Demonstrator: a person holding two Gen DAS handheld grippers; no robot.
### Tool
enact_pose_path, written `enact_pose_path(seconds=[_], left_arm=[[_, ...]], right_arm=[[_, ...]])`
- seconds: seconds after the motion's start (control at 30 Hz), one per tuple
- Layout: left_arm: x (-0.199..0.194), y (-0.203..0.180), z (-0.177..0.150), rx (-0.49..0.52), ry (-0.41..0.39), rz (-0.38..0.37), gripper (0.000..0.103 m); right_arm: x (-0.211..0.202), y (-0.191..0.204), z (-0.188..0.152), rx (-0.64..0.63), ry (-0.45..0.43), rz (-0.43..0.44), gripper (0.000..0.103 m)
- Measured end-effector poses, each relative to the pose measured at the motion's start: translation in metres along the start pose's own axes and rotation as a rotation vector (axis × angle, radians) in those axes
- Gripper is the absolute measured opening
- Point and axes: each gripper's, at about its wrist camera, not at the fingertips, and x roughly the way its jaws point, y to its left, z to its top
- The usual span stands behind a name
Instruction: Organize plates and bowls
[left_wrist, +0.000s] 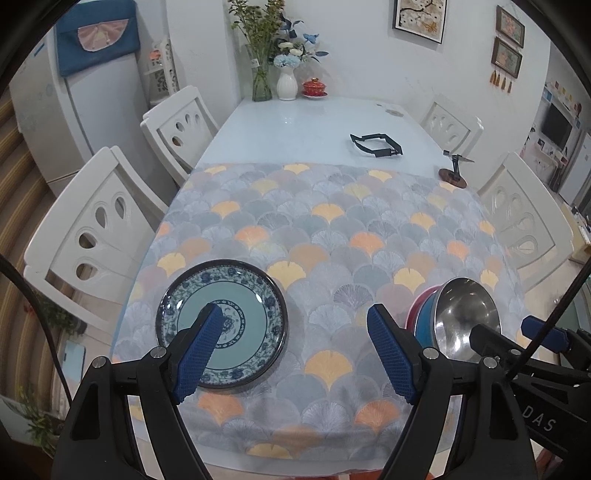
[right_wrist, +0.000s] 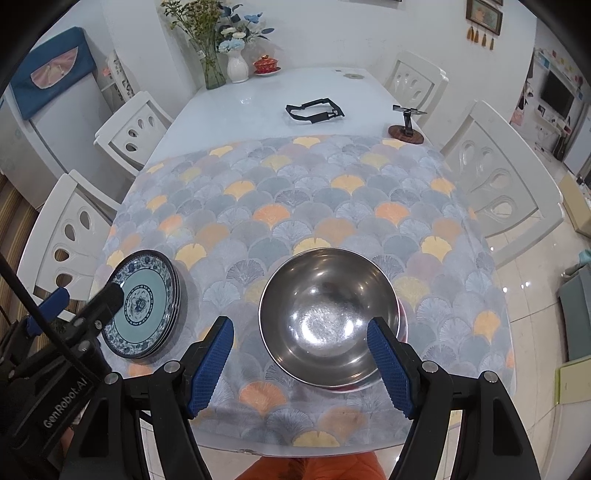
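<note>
A stack of blue-and-white patterned plates (left_wrist: 236, 321) lies on the fan-patterned cloth at the near left; it also shows in the right wrist view (right_wrist: 147, 306). A steel bowl (right_wrist: 325, 314) sits nested on a blue bowl (left_wrist: 424, 321) and a red bowl (left_wrist: 419, 301) at the near right; the steel bowl also shows in the left wrist view (left_wrist: 465, 314). My left gripper (left_wrist: 295, 350) is open and empty, above the cloth beside the plates. My right gripper (right_wrist: 301, 360) is open and empty, its right finger over the steel bowl's near rim.
The table (left_wrist: 314, 118) has a flower vase (left_wrist: 286, 83), a glass vase (left_wrist: 261, 83) and a red lidded cup (left_wrist: 314, 88) at the far end. A black strap-like frame (left_wrist: 375, 144) and a small stand (left_wrist: 453, 171) lie beyond the cloth. White chairs (left_wrist: 99, 229) flank both sides.
</note>
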Motion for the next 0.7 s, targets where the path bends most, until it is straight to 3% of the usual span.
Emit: enact_pose_path(seconds=[0.33, 0.37, 0.5, 0.7], left_arm=[[0.008, 0.001, 0.004, 0.000, 0.025, 0.030, 0.079], [0.009, 0.001, 0.005, 0.010, 0.030, 0.051, 0.081], [0.019, 0.000, 0.010, 0.029, 0.082, 0.145, 0.102], [0.015, 0.000, 0.011, 0.067, 0.031, 0.189, 0.102]], right_arm=[[-0.002, 0.001, 0.001, -0.012, 0.000, -0.006, 0.072], [-0.001, 0.001, 0.001, -0.015, 0.003, -0.004, 0.072], [0.000, 0.003, 0.002, -0.029, 0.008, -0.004, 0.072], [0.003, 0.002, 0.003, -0.024, 0.011, -0.007, 0.072]])
